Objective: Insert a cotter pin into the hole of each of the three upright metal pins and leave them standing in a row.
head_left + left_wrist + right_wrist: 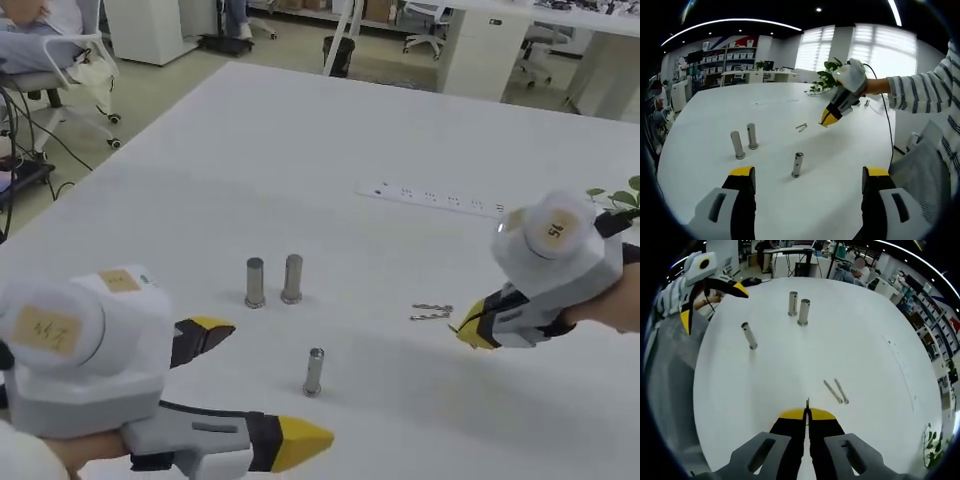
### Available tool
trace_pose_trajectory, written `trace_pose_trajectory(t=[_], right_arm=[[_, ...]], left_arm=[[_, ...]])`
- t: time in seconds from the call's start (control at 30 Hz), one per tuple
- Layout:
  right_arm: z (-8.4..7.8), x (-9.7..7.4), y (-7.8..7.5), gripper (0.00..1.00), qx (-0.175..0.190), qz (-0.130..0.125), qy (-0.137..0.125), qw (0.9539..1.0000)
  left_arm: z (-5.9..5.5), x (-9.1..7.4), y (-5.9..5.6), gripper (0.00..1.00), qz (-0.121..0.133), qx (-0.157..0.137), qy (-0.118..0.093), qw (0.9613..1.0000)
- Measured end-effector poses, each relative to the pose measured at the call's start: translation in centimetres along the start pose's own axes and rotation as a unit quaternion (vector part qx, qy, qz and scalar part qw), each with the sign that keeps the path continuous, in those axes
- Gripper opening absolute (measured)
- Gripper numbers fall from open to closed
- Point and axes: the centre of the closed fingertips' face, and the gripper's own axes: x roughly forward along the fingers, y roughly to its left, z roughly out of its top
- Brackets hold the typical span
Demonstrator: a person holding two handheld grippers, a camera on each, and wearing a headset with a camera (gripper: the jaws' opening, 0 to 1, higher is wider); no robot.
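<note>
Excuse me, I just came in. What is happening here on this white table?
A person works with a hand-held gripper in each hand. The right hand-held gripper is shut on a thin cotter pin. Two more cotter pins lie on the white table. The left hand-held gripper is open and holds nothing. Three metal pins stand upright, two side by side and one apart. None seems to carry a cotter pin yet.

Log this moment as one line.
left gripper open | right gripper shut on cotter pin | two cotter pins loose on table | three metal pins upright
</note>
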Motion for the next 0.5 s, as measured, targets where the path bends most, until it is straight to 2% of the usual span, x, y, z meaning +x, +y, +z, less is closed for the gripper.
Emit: trace_pose_trajectory(t=[0.1,0.17,0.23,0.4,0.47,0.5], right_arm=[[0.9,-0.4,0.6,0.01,-0.010,-0.002,-0.025,0.9996],[1.1,-0.7,1.0,0.01,-0.012,-0.003,-0.031,0.9994],[1.7,-1.0,1.4,0.01,-0.021,-0.006,-0.043,0.9988],[2.8,-1.8,2.4,0.01,-0.026,-0.011,-0.069,0.9972],[3.1,-2.1,2.9,0.01,-0.029,-0.013,-0.079,0.9964],[3.6,-2.3,3.2,0.01,-0.022,-0.013,-0.094,0.9952]], left_arm=[[0.0,0.0,0.3,0.79,0.007,0.001,0.005,1.0000],[0.0,0.0,0.4,0.75,0.009,0.003,0.008,0.9999],[0.1,0.0,0.7,0.74,0.012,-0.001,0.009,0.9999],[1.3,0.0,1.1,0.69,0.013,-0.013,-0.015,0.9997],[1.5,0.1,1.0,0.68,0.011,-0.015,-0.017,0.9997],[1.6,0.1,1.0,0.67,0.011,-0.016,-0.018,0.9997]])
